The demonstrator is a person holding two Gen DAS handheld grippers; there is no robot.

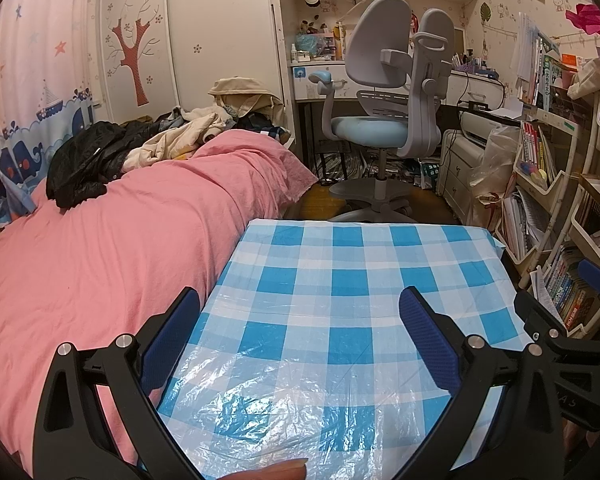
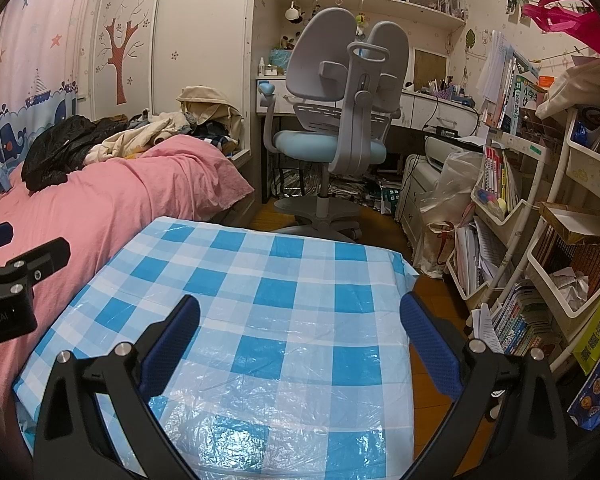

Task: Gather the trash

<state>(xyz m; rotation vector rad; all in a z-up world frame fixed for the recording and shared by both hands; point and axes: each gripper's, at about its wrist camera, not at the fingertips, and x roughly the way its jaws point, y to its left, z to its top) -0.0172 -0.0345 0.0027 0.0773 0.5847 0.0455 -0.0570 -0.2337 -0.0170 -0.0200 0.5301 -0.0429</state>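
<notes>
Funny thing here is there's no obvious trash to grab: the small table under a blue-and-white checked plastic cover [image 1: 360,280] fills the lower middle of both wrist views and its top looks bare. The left gripper [image 1: 300,340] and the right gripper [image 2: 300,344] both hover over it with jaws spread wide, nothing between them. The closest thing to trash is a bit of crumpled white paper [image 2: 572,284] sitting in a white plastic shelf bin [image 2: 556,300] at the right edge of the right wrist view. That would probably be featherlight and squashy, so pinching it across the bulk of the wad seems safest; a corner grab might just unfold it. A clear crinkly plastic bag [image 2: 448,184] stands on the floor right of centre, by the white drawer unit [image 2: 416,184]; what's inside can't be made out. The other bins on the white rack [image 2: 540,208] at right hold books and papers, not obviously rubbish.
</notes>
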